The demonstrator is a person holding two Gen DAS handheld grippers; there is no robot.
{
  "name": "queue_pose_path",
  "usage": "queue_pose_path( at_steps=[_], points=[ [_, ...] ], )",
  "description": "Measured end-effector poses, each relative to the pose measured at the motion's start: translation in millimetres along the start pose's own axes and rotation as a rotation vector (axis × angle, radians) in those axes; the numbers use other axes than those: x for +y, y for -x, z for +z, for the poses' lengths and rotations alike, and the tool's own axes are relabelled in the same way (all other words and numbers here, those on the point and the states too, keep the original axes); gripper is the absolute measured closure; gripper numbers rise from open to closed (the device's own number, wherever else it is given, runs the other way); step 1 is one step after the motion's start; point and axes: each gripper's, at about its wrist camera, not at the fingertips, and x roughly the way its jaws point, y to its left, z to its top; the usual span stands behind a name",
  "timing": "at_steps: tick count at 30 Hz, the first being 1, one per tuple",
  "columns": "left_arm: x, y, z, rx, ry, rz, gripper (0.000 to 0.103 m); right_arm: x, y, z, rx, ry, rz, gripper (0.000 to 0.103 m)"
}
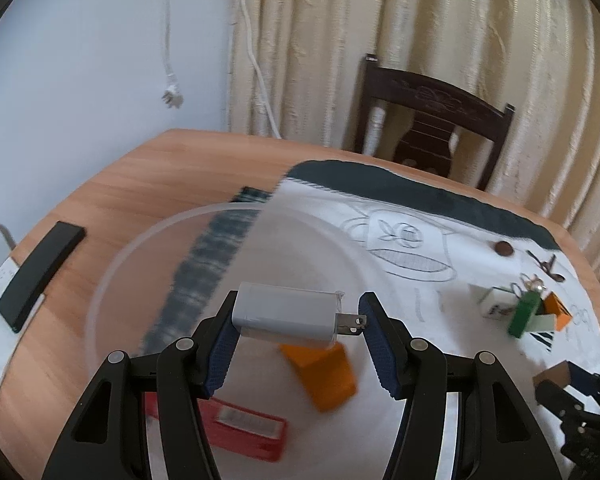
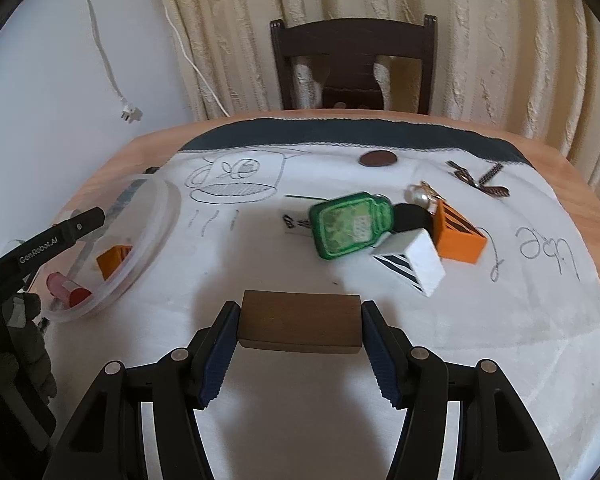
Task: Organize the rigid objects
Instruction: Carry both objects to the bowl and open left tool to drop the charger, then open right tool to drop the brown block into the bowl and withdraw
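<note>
Two grippers, each with a thing, over a wooden table [image 2: 572, 168]

A white cloth [image 2: 300, 384] covers the table. A clear bowl [image 1: 100, 300] sits at its left side, with an orange block [image 1: 324, 376] and a red box [image 1: 244, 428] inside. Above the bowl, the left gripper [image 1: 298, 328] has a grey charger [image 1: 284, 316] between its wide fingers; I cannot tell if they squeeze it. The right gripper [image 2: 298, 328] pinches a brown block [image 2: 299, 326] above the cloth.

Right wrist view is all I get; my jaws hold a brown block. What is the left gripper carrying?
Observer: A white charger, clamped in the left gripper, prongs against one pad.
Operator: Where is it?
Observer: Above the clear bowl, over an orange block lying inside.
Operator: Anything past the bowl on that side?
Observer: A black flat bar lies on the table.
</note>
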Motion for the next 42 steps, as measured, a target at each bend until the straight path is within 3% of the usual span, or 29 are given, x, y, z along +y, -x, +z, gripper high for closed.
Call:
queue_pose_path(
  at_steps=[13, 17, 42],
  points=[
    [37, -3, 0, -0.005, 0.069, 0.054, 0.042, 38, -3, 15, -0.016, 0.069, 0.046, 0.039],
    [46, -2, 1, -0.018, 0.116, 0.066, 0.023, 51, -5, 22, -0.024, 0.087, 0.067, 0.039],
    [68, -4, -6, -0.08, 0.193, 0.173, 0.023, 123, -54, 62, -0.049, 0.17, 0.157, 0.039]
  ],
)
